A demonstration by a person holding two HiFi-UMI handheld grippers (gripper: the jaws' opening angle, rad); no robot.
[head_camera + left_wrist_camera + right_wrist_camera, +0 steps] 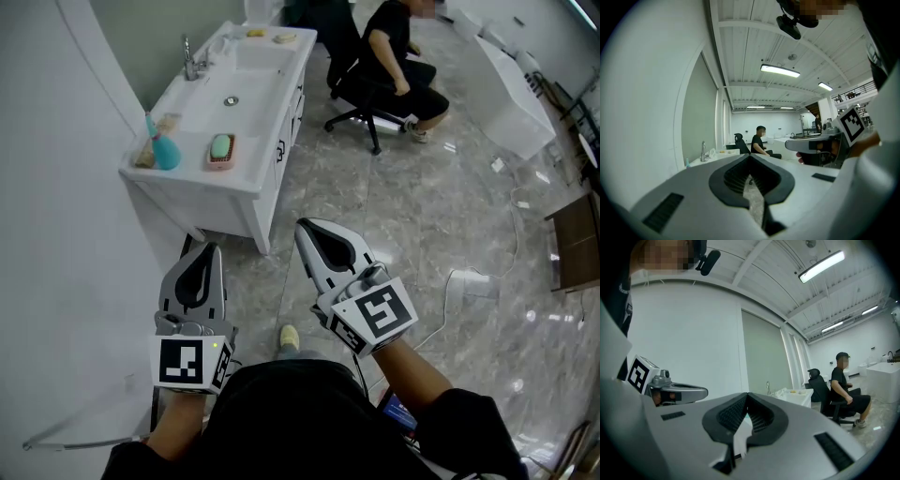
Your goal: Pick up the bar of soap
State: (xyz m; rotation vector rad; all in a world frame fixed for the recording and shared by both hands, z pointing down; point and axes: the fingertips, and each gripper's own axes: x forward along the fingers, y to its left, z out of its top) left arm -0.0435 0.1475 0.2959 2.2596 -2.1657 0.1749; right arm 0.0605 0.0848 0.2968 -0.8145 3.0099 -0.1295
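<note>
Hovering over the floor (412, 206), the left hand-held gripper (206, 253) and right hand-held gripper (309, 232) are closed, empty; the bar of soap (220, 146) lies in a pink dish (220, 166) on the bench (192, 139), well ahead.

White washstand (261, 131) carries a pink dish (220, 165) with green soap (220, 146), plus teal bottle (166, 152).

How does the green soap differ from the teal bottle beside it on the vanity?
The green soap lies flat in a pink dish; the teal bottle stands upright on the vanity top. The soap is paler and lower than the bottle. Both sit at the vanity's near end.
</note>
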